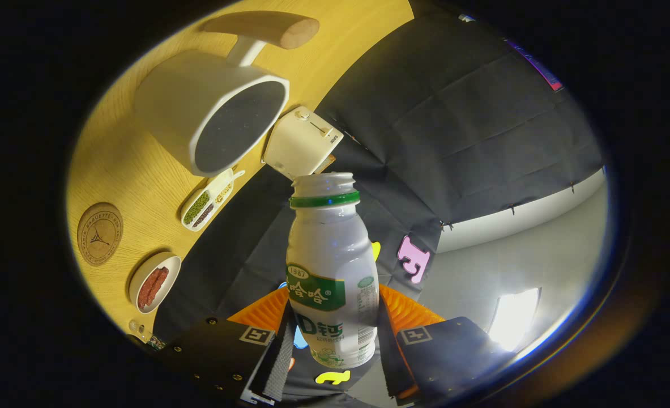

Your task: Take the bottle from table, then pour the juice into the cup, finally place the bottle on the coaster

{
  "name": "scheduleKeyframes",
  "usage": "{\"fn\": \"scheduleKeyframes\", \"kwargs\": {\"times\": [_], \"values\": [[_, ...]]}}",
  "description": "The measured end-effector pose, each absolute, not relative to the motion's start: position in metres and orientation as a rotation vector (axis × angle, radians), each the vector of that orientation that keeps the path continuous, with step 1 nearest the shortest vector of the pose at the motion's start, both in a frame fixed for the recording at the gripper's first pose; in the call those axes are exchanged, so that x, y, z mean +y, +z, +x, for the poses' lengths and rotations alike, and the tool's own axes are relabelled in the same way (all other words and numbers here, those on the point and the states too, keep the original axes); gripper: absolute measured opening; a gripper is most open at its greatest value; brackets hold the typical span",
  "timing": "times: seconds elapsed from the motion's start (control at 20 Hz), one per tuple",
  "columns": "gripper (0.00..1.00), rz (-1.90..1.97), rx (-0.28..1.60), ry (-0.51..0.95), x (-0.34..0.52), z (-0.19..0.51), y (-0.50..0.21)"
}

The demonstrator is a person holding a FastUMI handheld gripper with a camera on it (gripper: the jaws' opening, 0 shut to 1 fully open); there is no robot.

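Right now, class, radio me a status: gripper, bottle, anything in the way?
Gripper shut on bottle, cap off, held clear of table. Cup beyond the fingers, coaster bare. Nothing between bottle and cup.

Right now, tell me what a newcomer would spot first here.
The white bottle stands out, capless, clamped between the gripper's orange fingers. Beyond it the wooden table appears tilted, with the big white cup and, farther along, the round coaster.
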State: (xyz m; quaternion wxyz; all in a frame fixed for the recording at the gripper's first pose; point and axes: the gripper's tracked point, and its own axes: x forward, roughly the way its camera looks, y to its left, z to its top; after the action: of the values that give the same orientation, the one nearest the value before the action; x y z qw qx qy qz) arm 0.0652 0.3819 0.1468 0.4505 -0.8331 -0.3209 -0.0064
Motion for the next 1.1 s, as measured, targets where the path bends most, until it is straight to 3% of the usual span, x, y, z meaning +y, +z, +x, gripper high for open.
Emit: {"fn": "scheduleKeyframes", "kwargs": {"times": [0.3,1.1], "values": [[0.66,-1.867,-0.638,0.008,0.356,0.079,0.150],[0.66,-0.895,-0.168,0.311,0.316,0.103,0.103]]}}
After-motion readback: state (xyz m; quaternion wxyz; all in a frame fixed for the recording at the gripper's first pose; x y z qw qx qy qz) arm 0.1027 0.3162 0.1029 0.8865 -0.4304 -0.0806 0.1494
